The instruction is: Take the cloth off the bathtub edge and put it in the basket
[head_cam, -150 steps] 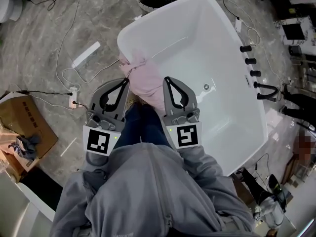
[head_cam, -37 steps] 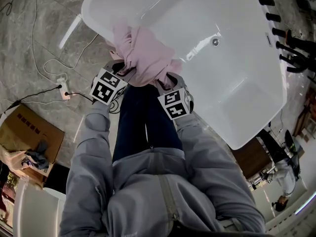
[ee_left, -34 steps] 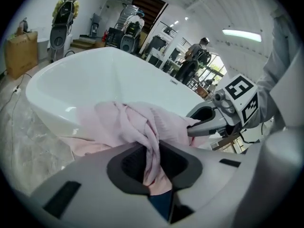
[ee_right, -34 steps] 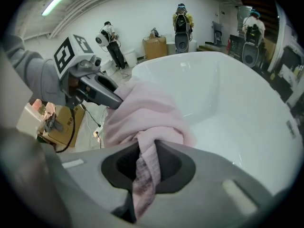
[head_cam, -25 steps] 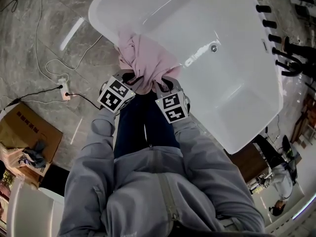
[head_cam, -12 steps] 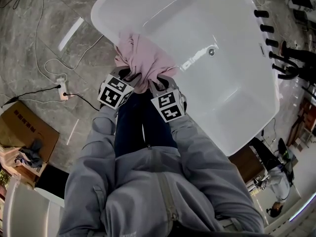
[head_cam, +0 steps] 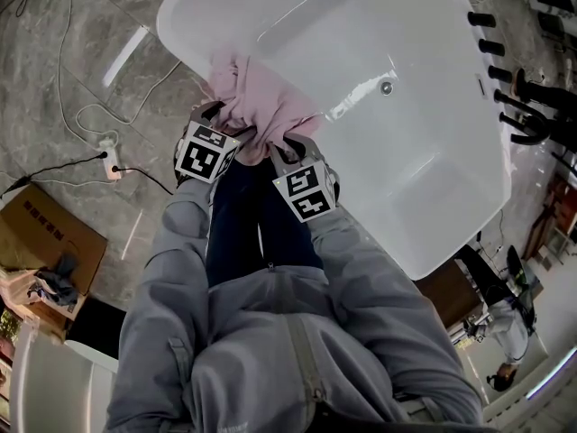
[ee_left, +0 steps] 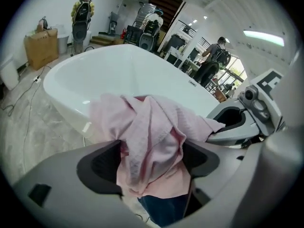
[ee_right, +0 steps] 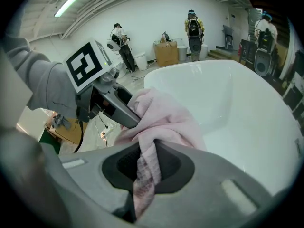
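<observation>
A pink cloth (head_cam: pixel 261 106) lies bunched over the near rim of the white bathtub (head_cam: pixel 180 34). My left gripper (head_cam: pixel 224 123) is at the cloth's left side. Its jaws have just been opening and now stand wide in the left gripper view (ee_left: pixel 152 160), with a hanging fold of the cloth (ee_left: pixel 152 127) loose between them. My right gripper (head_cam: pixel 284 147) is at the cloth's right side, and it is shut on a narrow fold of the cloth (ee_right: pixel 161 113) in the right gripper view (ee_right: pixel 147 165). No basket is in view.
The person's legs (head_cam: pixel 243 215) stand right against the tub. A power strip with cables (head_cam: pixel 108 152) and a cardboard box (head_cam: pixel 45 242) lie on the marble floor to the left. Black taps (head_cam: pixel 505 70) line the tub's far right rim. People stand in the background.
Six seconds ago both grippers hung open short of the cloth, and now they are in it. Over the last half second the left gripper has edged toward the tub, its jaw showing spread beside the cloth.
</observation>
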{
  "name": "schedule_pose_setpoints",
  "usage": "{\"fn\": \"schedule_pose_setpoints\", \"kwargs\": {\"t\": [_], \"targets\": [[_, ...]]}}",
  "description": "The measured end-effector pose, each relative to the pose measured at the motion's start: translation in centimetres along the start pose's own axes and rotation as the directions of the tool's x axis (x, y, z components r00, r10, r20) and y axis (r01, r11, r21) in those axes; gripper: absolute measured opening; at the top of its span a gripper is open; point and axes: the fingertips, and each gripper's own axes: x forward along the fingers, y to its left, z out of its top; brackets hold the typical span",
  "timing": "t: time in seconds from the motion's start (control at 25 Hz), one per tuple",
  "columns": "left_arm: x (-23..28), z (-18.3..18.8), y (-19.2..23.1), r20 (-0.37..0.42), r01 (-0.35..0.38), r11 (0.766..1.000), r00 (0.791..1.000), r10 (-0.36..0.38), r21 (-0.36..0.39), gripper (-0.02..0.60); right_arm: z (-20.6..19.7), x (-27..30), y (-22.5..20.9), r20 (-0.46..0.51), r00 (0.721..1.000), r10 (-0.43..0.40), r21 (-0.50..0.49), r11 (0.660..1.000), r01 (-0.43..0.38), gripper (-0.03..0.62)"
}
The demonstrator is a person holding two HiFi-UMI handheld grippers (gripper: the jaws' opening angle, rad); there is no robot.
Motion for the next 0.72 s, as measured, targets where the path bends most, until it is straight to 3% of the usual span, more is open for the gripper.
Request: {"fn": "schedule_pose_setpoints", "kwargs": {"t": [0.2, 0.36, 0.48, 0.72], "targets": [[1.1, -0.4, -0.3, -0.033, 0.165, 0.980, 0.985, -0.170, -0.116, 0.365, -0.3, 0.2, -0.2, -0.006, 1.000, 0.009, 0.001, 1.000, -0.009, 0.041], [1.4, -0.3, -0.7, -0.054, 0.256, 0.956, 0.963, -0.266, -0.142, 0.359, 0.0, 0.3, -0.2, 0.005, 1.000, 0.019, -0.011, 1.000, -0.019, 0.041], [1.2, -0.2, -1.8, -0.048, 0.297, 0.942, 0.951, -0.307, -0.155, 0.239, -0.1, 0.3, -0.2, 0.006, 1.000, 0.026, -0.015, 1.000, -0.026, 0.041], [0.6, -0.3, -2.4, -0.004, 0.293, 0.942, 0.955, -0.297, -0.161, 0.135, 0.1, 0.5, 0.0, 0.006, 0.999, 0.035, -0.023, 0.999, -0.034, 0.041]]}}
